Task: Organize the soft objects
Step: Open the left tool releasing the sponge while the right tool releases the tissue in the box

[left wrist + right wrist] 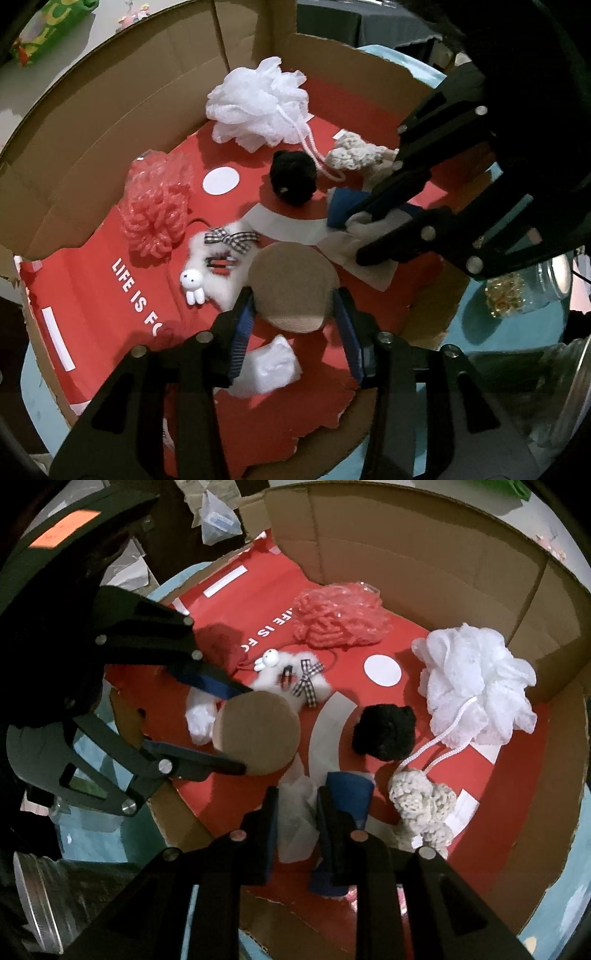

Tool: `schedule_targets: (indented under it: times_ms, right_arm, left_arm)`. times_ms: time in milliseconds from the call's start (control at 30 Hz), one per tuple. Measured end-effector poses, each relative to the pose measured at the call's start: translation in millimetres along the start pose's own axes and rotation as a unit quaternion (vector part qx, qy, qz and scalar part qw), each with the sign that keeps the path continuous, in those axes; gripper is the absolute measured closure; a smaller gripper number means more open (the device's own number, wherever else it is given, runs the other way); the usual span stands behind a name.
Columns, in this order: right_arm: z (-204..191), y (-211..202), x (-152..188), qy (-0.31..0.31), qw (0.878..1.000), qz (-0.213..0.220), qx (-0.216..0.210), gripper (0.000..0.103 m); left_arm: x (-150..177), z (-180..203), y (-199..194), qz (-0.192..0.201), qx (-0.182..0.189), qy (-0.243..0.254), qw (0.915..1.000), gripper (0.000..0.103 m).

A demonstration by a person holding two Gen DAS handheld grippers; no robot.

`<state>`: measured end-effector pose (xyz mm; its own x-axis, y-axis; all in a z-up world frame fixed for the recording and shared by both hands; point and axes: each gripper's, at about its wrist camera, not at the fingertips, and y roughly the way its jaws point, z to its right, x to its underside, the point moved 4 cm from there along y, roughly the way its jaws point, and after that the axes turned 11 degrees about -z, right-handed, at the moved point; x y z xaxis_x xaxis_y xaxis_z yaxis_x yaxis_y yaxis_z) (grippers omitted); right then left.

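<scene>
While my left gripper [293, 295] clamps a round tan pad [291, 286] above the red-floored cardboard box [110, 122], my right gripper [293, 805] pinches a thin white cloth [295, 812] beside a black pompom [384, 731].

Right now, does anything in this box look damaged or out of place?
Yes: the cardboard box is torn. The red lining's near edge is ragged, exposing brown board. Otherwise the soft items lie loose, and the left gripper clamps a tan round pad.
</scene>
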<state>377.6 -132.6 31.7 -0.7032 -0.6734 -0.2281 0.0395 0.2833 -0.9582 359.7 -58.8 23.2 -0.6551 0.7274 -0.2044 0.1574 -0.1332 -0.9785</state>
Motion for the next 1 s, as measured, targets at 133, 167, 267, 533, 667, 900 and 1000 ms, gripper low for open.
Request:
schedule_targets:
  times_ms: [133, 167, 267, 533, 667, 900, 1000]
  right_arm:
    - [-1.3, 0.1, -0.2, -0.004, 1.0, -0.002, 0.009, 0.07]
    - [-1.1, -0.2, -0.3, -0.004, 1.0, -0.001, 0.011, 0.068]
    - [-0.1, -1.8, -0.7, -0.003, 1.0, 0.002, 0.015, 0.063]
    - [7.6, -30.9, 16.0, 0.027, 0.998, 0.039, 0.032, 0.037]
    - [9.2, -61.5, 32.0, 0.072, 0.992, 0.092, 0.044, 0.018]
    - [2.5, -89.8, 64.0, 0.151, 0.97, 0.159, 0.108, 0.006]
    - [-2.1, -91.4, 75.8, 0.179, 0.957, 0.176, 0.145, 0.002]
  left_arm:
    - [-2.0, -0.2, 1.4, 0.0, -0.002, -0.004, 1.0, 0.049]
    - [-1.4, -0.4, 2.1, 0.002, -0.002, -0.003, 1.0, 0.047]
    - [-2.1, 0.8, 2.2, 0.005, -0.004, -0.002, 1.0, 0.043]
    - [6.8, -6.7, -15.1, 0.026, -0.01, -0.04, 0.9988, 0.039]
    - [20.4, -16.0, -35.7, 0.055, -0.001, -0.102, 0.9932, 0.031]
    - [52.8, -14.6, -59.4, 0.114, -0.014, -0.172, 0.9783, 0.03]
    - [65.5, -11.9, -66.0, 0.134, -0.033, -0.192, 0.9717, 0.03]
